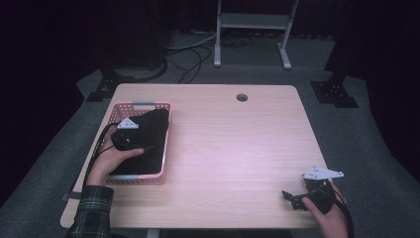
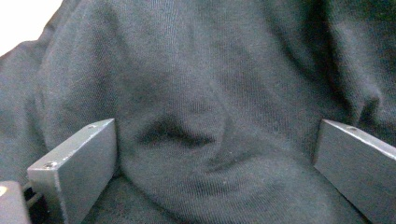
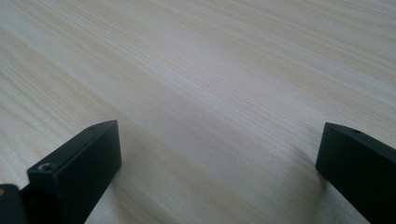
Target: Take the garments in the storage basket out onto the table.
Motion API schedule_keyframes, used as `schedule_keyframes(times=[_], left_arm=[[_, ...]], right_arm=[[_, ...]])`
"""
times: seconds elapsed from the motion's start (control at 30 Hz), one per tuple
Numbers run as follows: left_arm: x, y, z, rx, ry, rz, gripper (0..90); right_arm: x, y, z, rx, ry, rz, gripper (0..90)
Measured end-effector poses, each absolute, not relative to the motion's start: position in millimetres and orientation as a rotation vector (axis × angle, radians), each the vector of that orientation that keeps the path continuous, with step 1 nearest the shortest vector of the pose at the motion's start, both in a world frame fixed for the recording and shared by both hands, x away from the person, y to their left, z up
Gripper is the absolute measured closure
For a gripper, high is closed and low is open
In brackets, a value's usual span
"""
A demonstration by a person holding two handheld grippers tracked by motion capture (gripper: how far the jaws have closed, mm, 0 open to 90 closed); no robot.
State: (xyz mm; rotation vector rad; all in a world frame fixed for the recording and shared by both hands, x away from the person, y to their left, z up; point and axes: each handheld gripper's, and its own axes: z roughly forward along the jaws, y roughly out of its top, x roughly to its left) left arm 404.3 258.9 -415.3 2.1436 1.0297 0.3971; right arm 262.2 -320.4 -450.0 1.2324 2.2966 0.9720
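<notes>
A pink basket [image 1: 167, 130] sits at about 9 o'clock on the pale wood surface [image 1: 237, 148], near its left edge. A black cloth [image 1: 153, 136] lies heaped inside it, filling most of the basket and rising above the rim at the far end.

The left tongs [image 1: 130, 135] are down in the basket on top of the cloth, held by the left hand [image 1: 110, 159], whose plaid sleeve [image 1: 91, 208] enters at 7 o'clock. In the left gripper view the jaws stand wide apart, released, with a rounded fold of the cloth [image 2: 205, 140] bulging up between them; the left jaw's inner face touches the fabric, and the right jaw seems to press on it too.

The right tongs [image 1: 292, 197] rest at about 4 o'clock, well apart from the basket, held by the right hand [image 1: 327, 215] close to the near edge. In the right gripper view their jaws are spread wide, released, over bare wood [image 3: 219, 107].
</notes>
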Motion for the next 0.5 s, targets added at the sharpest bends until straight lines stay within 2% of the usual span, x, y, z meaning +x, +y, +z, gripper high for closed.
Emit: schedule_keyframes(times=[0.5], left_arm=[[407.7, 255.9, -419.8, 2.183, 1.059, 0.396, 0.0]], right_arm=[[262.2, -320.4, -450.0, 1.232, 2.297, 0.972, 0.0]])
